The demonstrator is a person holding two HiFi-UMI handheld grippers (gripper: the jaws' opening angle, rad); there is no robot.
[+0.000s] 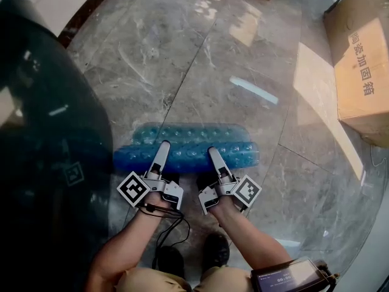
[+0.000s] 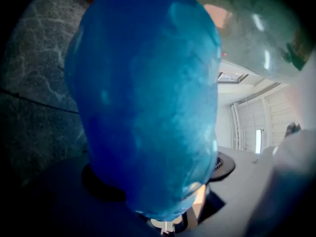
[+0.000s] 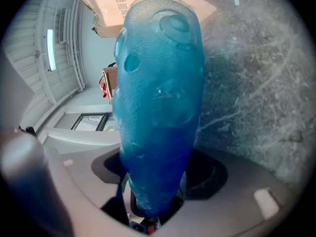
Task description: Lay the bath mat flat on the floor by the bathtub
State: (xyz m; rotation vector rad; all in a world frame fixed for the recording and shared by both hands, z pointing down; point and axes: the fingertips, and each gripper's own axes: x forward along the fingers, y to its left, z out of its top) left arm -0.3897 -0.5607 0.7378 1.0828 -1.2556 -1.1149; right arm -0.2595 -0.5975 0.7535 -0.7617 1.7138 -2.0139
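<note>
The blue bath mat (image 1: pixel 188 143) lies folded in a long bubbly strip on the grey marble floor (image 1: pixel 200 59), just right of the dark bathtub wall (image 1: pixel 48 132). Both grippers reach over its near edge. My left gripper (image 1: pixel 163 146) has the mat (image 2: pixel 148 98) between widely spread jaws; the mat fills that view and hides the pads. My right gripper (image 1: pixel 214 152) is shut on the mat (image 3: pixel 158 107), which narrows to a pinched fold deep between the jaws.
A large cardboard box (image 1: pixel 364 66) stands at the far right. The person's dark shoes (image 1: pixel 216 248) are just behind the grippers. A dark skirting strip (image 1: pixel 85 17) runs along the wall at the upper left. Open marble floor stretches beyond the mat.
</note>
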